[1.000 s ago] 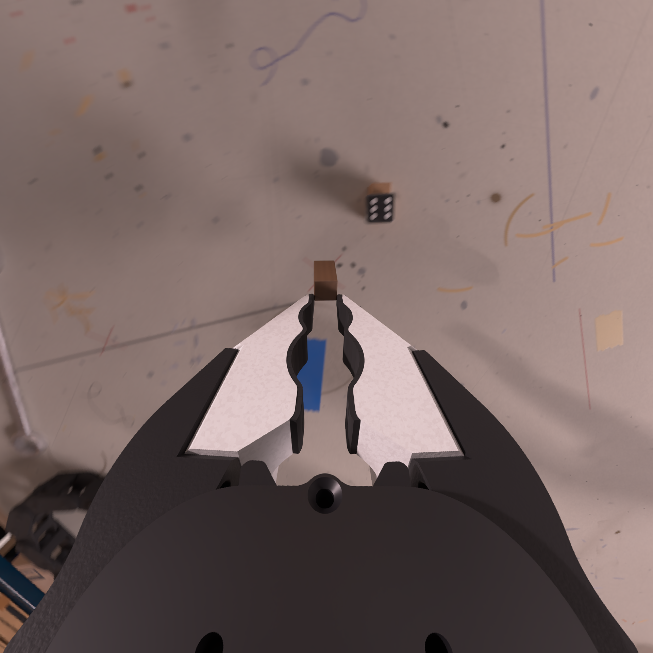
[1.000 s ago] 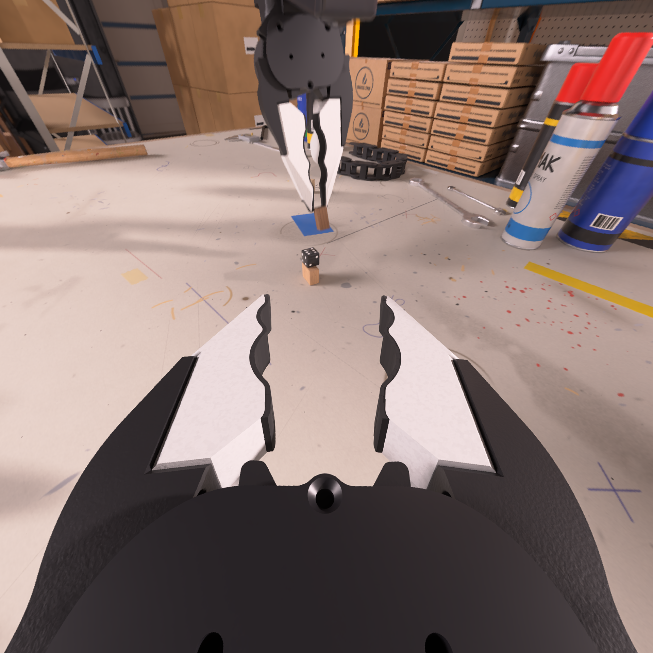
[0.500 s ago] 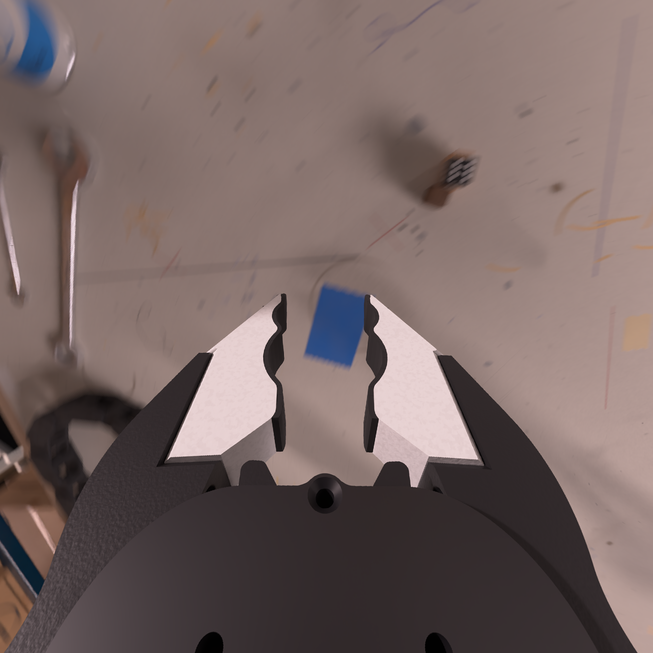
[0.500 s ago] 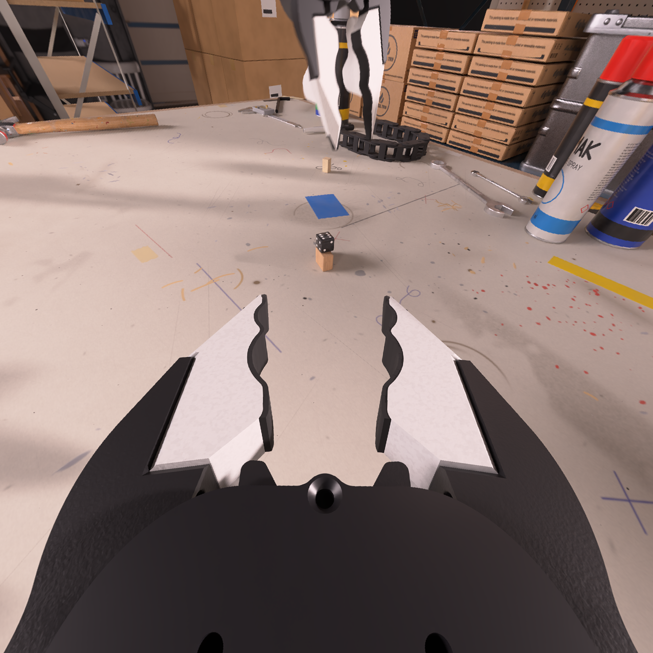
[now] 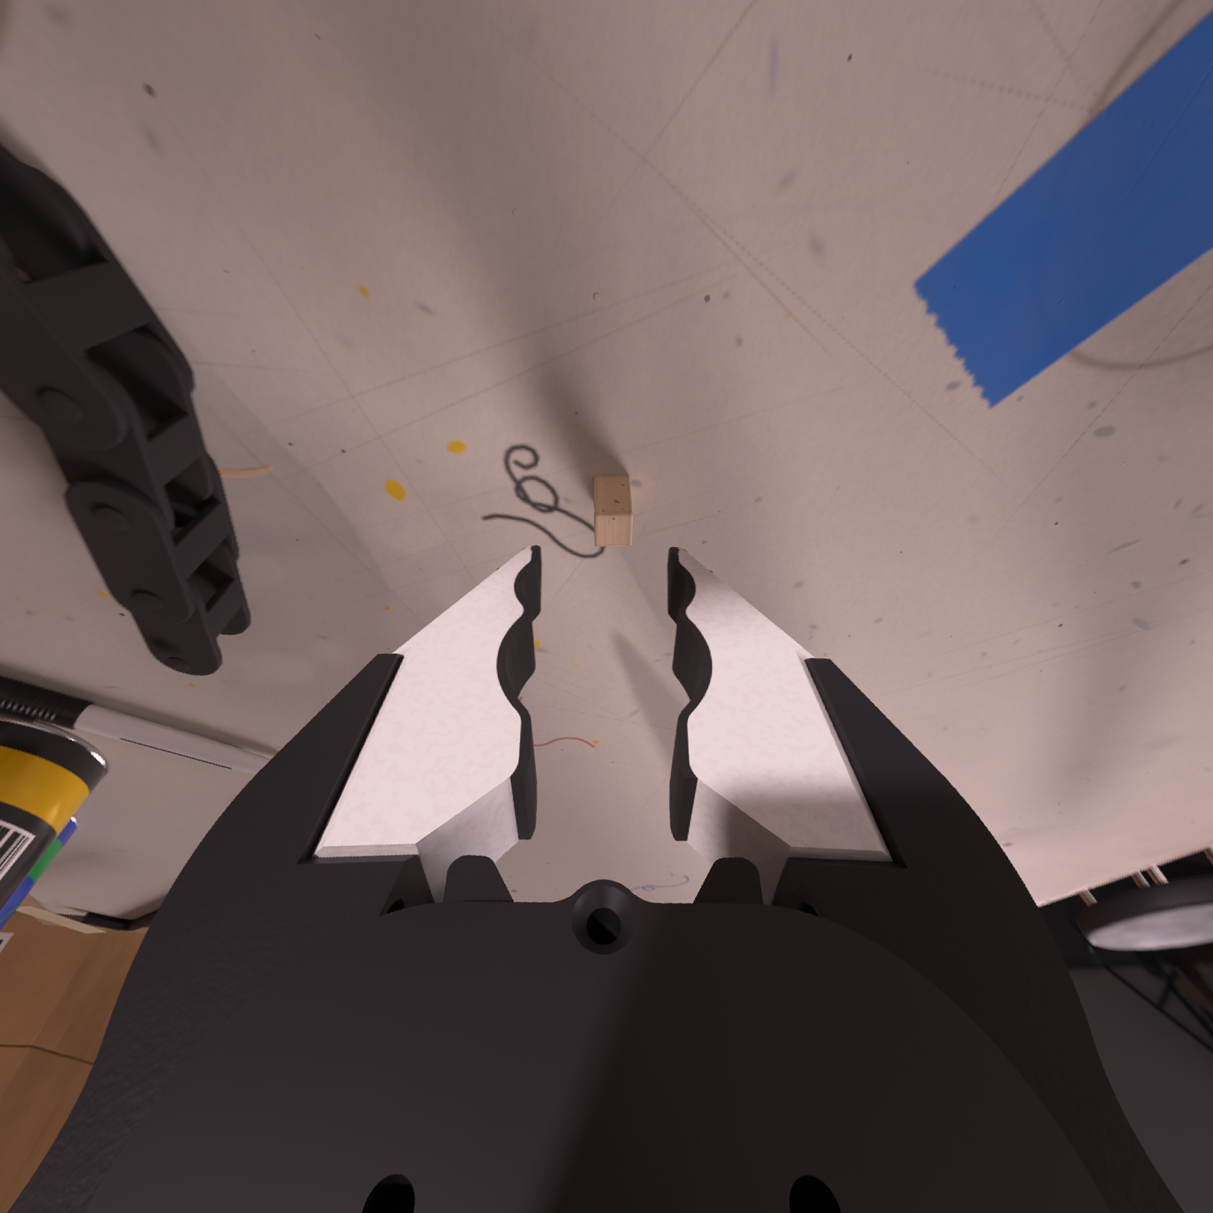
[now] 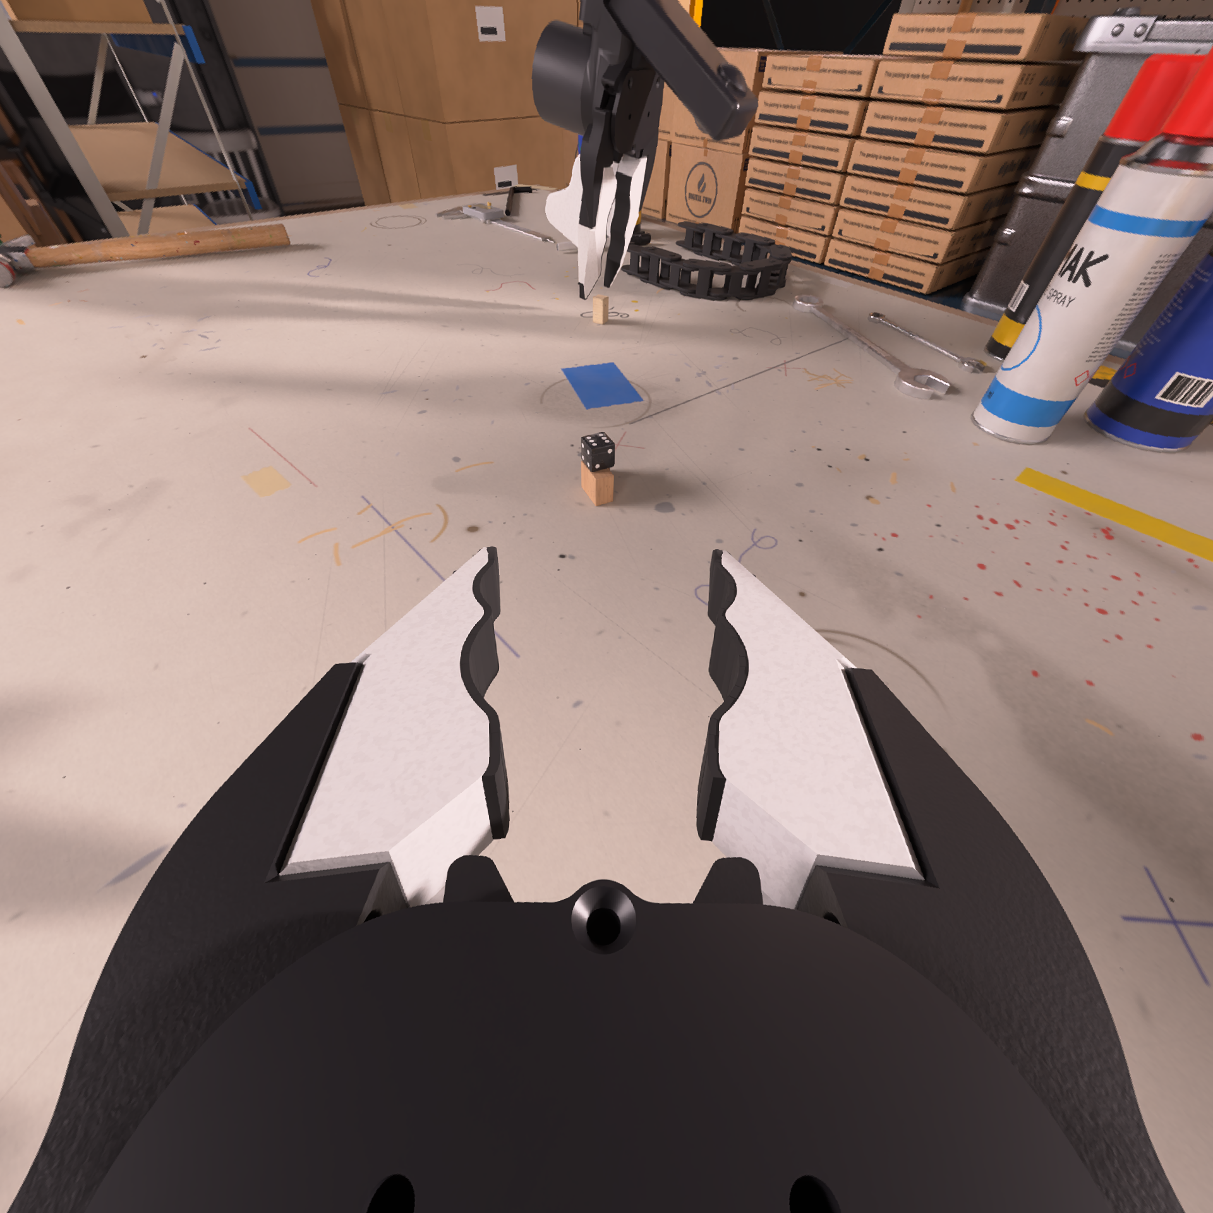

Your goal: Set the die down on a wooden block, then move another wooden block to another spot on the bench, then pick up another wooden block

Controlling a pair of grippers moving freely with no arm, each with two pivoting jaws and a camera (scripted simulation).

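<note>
Both grippers' jaws spread, empty; left gripper (image 5: 602, 558) above pale wooden block (image 5: 612, 510)

In the right wrist view, the black white-pipped die (image 6: 597, 450) sits on a tan wooden block (image 6: 596, 486). Behind them lies a blue tape rectangle (image 6: 601, 384), and farther back stands a pale wooden block (image 6: 600, 309), just below the left gripper (image 6: 596, 287). A black cable chain (image 6: 712, 268) lies right of that block.
</note>
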